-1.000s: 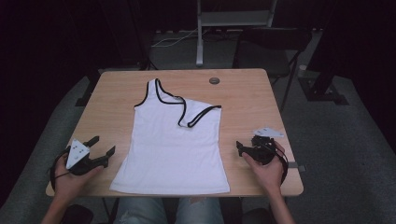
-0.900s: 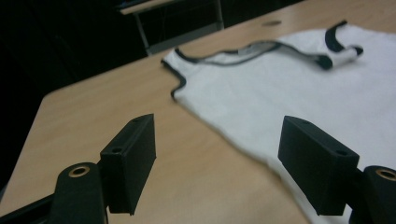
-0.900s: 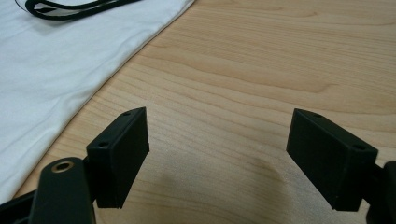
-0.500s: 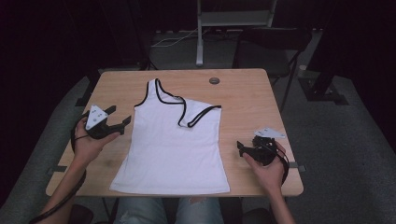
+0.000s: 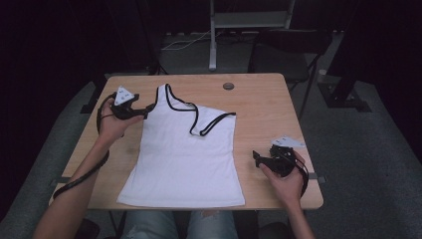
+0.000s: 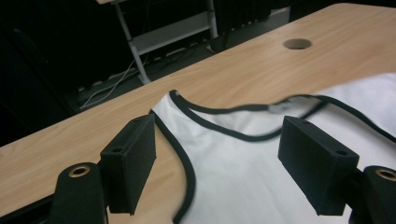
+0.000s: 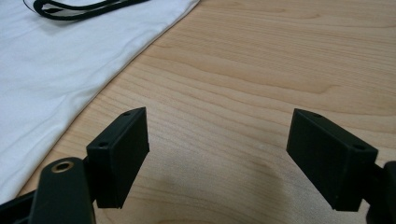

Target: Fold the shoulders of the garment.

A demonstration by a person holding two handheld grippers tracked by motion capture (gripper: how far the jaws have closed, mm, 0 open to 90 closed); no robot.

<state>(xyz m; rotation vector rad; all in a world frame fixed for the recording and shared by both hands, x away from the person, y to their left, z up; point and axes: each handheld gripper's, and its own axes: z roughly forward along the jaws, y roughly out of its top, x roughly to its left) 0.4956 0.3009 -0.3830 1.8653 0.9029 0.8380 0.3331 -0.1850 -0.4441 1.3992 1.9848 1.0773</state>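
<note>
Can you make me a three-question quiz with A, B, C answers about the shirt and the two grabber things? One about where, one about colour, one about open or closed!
1. Where is the left gripper?
A. by the top's shoulder strap
B. by the bottom hem
C. off the table

2. What colour is the trim on the white tank top?
A. red
B. black
C. yellow

3. How do the right gripper jaws stand?
A. shut on the top
B. shut on nothing
C. open over bare wood

Answers:
1 A, the high view shows it at the strap near the table far edge.
2 B, a black band edges the neck and armholes.
3 C, the right gripper view shows a wide gap with wood between.
</note>
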